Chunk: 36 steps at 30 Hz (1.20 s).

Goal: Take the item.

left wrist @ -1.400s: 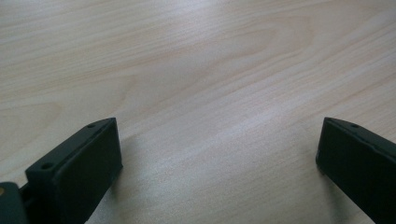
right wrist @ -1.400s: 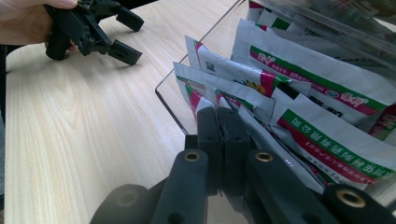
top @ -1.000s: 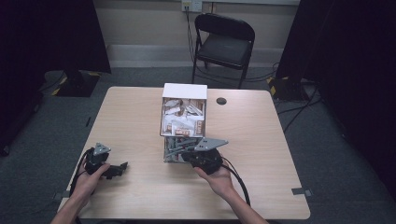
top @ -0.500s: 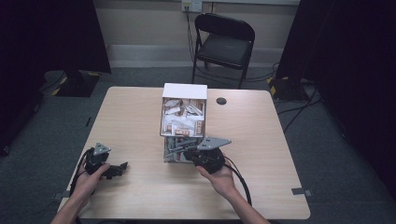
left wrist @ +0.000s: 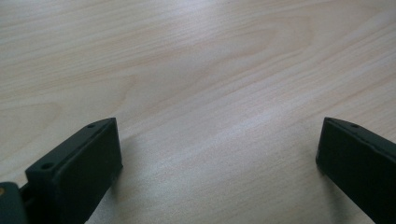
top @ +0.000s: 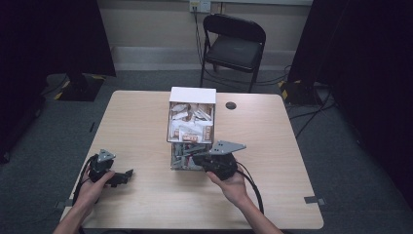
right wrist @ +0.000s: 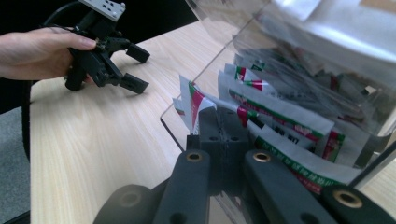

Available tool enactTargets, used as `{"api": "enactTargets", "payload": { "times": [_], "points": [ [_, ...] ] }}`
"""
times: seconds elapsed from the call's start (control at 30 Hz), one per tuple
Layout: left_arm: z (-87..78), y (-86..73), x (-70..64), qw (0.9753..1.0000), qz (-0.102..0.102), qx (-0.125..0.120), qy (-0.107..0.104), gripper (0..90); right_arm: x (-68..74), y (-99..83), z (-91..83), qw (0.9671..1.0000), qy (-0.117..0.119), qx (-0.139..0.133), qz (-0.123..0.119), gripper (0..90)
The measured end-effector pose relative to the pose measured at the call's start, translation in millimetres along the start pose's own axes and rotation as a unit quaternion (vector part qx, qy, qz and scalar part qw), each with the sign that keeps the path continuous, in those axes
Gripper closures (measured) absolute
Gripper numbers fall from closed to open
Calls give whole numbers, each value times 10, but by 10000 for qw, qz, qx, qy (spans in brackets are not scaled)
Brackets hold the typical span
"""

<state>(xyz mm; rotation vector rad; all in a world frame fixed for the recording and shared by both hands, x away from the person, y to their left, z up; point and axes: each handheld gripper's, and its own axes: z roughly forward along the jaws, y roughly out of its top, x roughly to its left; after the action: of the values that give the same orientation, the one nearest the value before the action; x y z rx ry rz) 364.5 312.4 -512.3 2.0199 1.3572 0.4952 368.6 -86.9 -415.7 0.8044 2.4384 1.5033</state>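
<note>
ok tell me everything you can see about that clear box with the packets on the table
The clear box looks like transparent plastic, with two stacked tiers and a white back panel on top. It stands upright mid-table, open toward the person. Both tiers are crammed with white sachets printed in red and green, some poking out of the lower opening. The right gripper, fingers together, is at that lower opening, apparently shut on one sachet's edge.

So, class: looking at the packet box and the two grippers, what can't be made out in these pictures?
- Packet print: too small in the high view, blurred in the right gripper view by the clear box.
- Whether the right gripper pinches a packet: its shut jaws cover the contact.
- Left gripper body: cut off by the bottom edge of its view.
</note>
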Motion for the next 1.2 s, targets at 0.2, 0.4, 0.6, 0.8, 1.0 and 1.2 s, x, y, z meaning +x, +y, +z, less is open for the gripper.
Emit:
{"api": "enactTargets", "payload": {
  "times": [0.2, 0.4, 0.6, 0.8, 1.0, 1.2],
  "points": [
    [0, 0, 0, 10000, 0, 3, -3, 0, 15, 48, -38, 9999, 43, -93, 14, 900],
    [-1, 0, 1, 10000, 1, 4, -2, 0, 11, 66, -75, 9998, 74, -144, 67, 900],
    [0, 0, 0, 10000, 2, 2, 0, 0, 27, 80, -117, 9997, 107, -180, 108, 900],
    [-1, 0, 1, 10000, 1, 3, -1, 0, 42, 88, -162, 9996, 145, -211, 129, 900],
    [0, 0, 1, 10000, 1, 3, -3, 0, 60, 92, -202, 9995, 154, -232, 147, 900],
    [-1, 0, 1, 10000, 2, 5, -3, 0, 66, 88, -258, 9994, 151, -261, 177, 900]
  ]
}}
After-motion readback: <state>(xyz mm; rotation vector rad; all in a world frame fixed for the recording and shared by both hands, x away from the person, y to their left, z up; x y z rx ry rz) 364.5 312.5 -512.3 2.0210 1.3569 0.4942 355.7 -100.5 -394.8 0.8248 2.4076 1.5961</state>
